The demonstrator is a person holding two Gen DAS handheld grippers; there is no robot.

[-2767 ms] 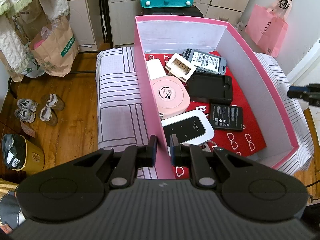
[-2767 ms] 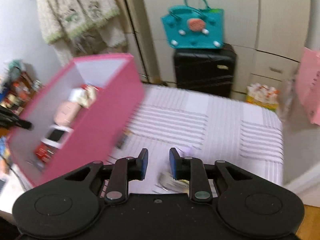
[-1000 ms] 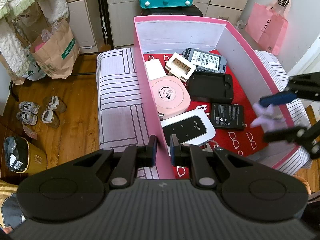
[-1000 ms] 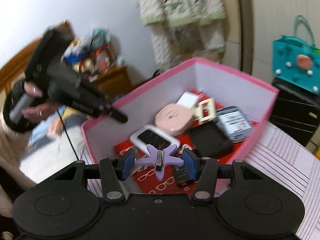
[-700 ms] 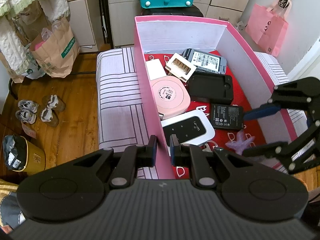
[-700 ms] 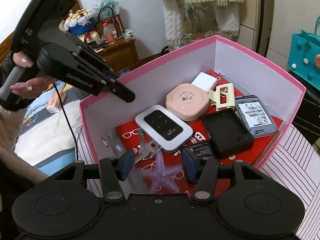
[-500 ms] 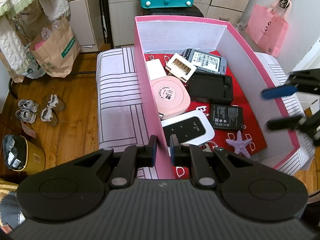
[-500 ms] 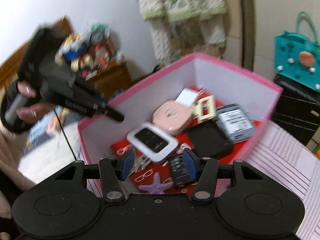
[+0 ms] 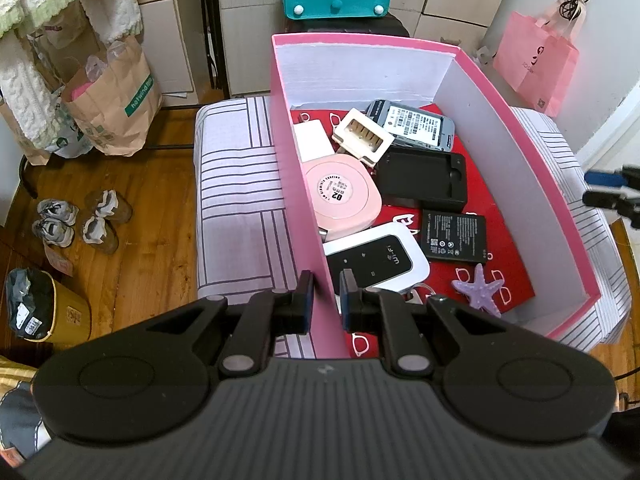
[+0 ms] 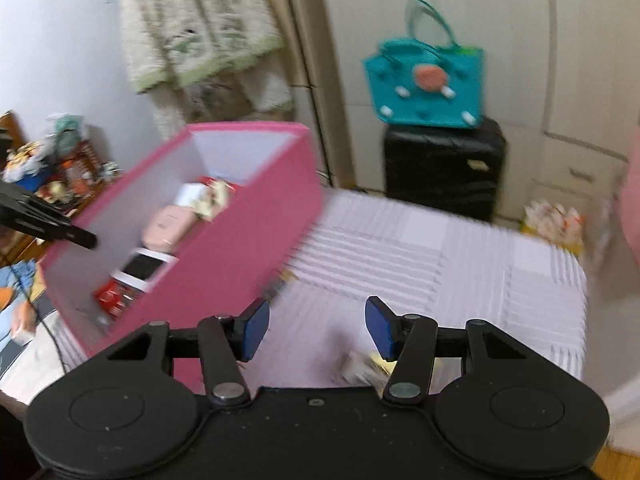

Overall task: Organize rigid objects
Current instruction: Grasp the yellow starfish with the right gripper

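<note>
A pink box [image 9: 298,216] stands on a striped cushion [image 9: 236,208]. My left gripper [image 9: 323,294] is shut on the box's near left wall. Inside lie a purple starfish clip [image 9: 478,289], a white Wi-Fi router [image 9: 378,258], a black battery [image 9: 455,236], a pink round case [image 9: 340,196], a black charger cradle [image 9: 424,180] and other small devices. My right gripper [image 10: 316,326] is open and empty over the cushion [image 10: 420,256], right of the box [image 10: 224,260]. Its fingertips [image 9: 604,178] show at the left wrist view's right edge.
Small blurred items [image 10: 360,364] lie on the cushion just below my right gripper, and another [image 10: 280,284] lies by the box's side. A black suitcase [image 10: 444,168] with a teal bag [image 10: 428,88] stands behind. Paper bags [image 9: 112,96], shoes [image 9: 80,220] and a bin [image 9: 40,308] are on the wooden floor.
My right gripper carried the starfish clip over the box, opened and dropped it inside, then swung away to the right over the cushion. My left gripper has kept hold of the box wall.
</note>
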